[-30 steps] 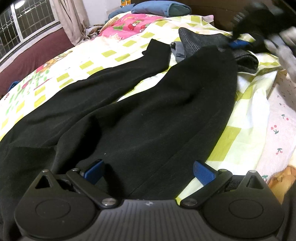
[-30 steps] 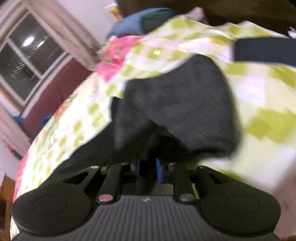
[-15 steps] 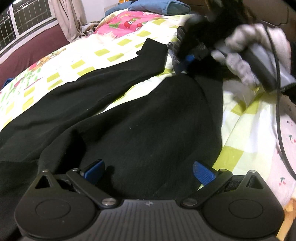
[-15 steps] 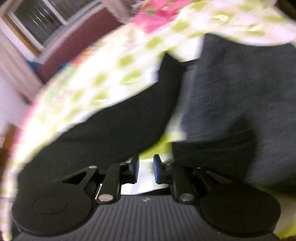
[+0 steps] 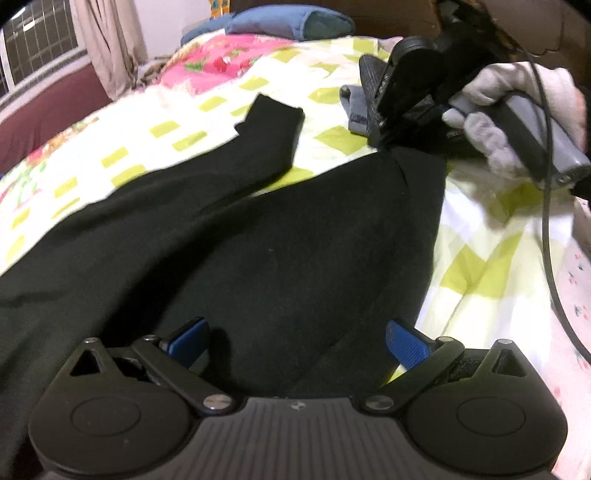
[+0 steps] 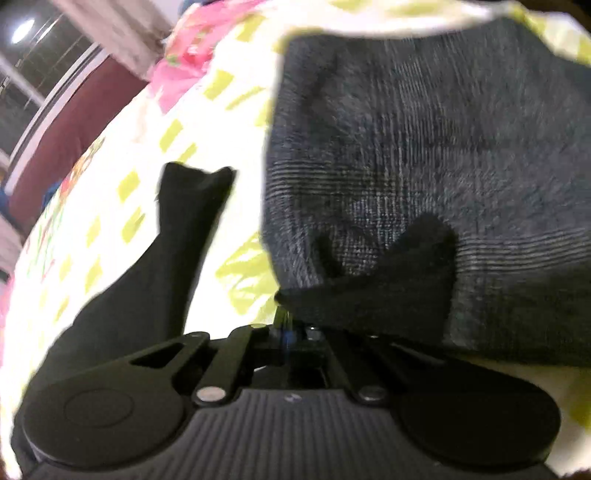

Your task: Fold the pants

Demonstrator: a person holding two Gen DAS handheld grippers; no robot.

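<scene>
The hem of the black pants is pinched in the closed right gripper — lifted over a folded grey garment on the checked bedsheet.

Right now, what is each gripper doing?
Left gripper: tongs open, holding nothing, over the black pants.
Right gripper: tongs shut on a pant-leg hem.

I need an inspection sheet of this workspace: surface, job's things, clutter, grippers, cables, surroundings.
Surface: bed with a checked green-and-white sheet.
Job's things: black pants spread out, legs apart.
Clutter: folded grey garment by the far leg ends; blue pillow.
Grippers: left gripper jaws wide open above the pants; right gripper shut on a leg hem.
Cables: black cable hanging from the right gripper.
Surroundings: window, curtain.
</scene>
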